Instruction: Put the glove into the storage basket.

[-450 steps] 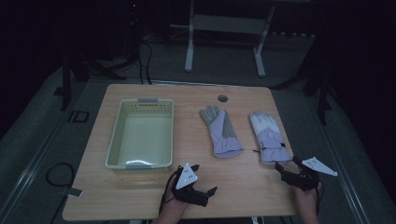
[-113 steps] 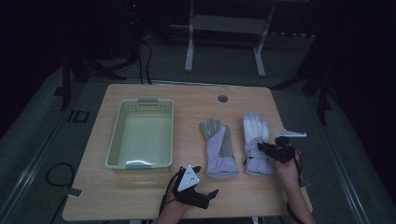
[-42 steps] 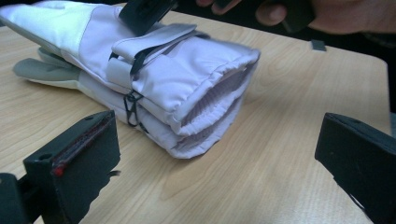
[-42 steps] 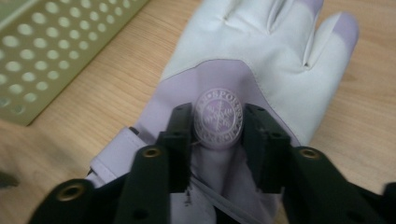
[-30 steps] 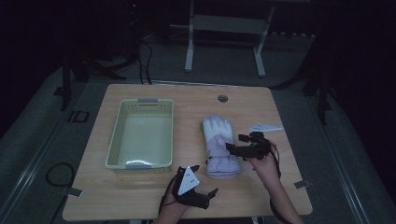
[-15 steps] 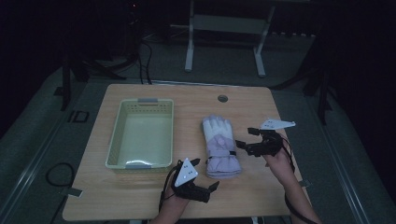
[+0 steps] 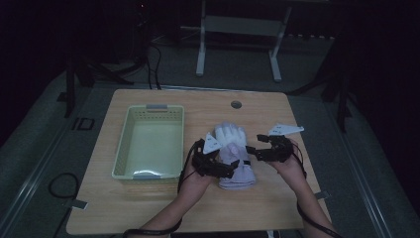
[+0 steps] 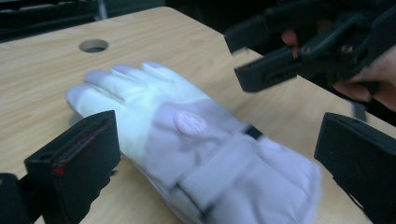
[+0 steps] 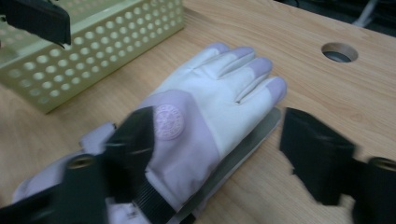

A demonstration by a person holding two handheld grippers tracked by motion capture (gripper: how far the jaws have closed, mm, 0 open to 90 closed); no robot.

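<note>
The room is dark; my light wooden surface [image 7: 148, 208] has a round hole [image 7: 236, 104] near its far edge and a perforated pale-green basket [image 7: 124, 151] on the left. The gloves [image 7: 233, 148] lie stacked at the middle, just right of the basket, fingers pointing away, cuffs toward me. They look padded and soft, lilac and white fabric with a round badge and a wrist strap: light, floppy, likely to sag and slide apart if lifted by one layer. I judge the thick cuff or strap the best hold, pinching both together. My left claw [image 7: 229, 173] is spread wide around the cuff end, not touching. My right claw [image 7: 251, 148], spread with nothing in it, has just been narrowing beside the gloves.
</note>
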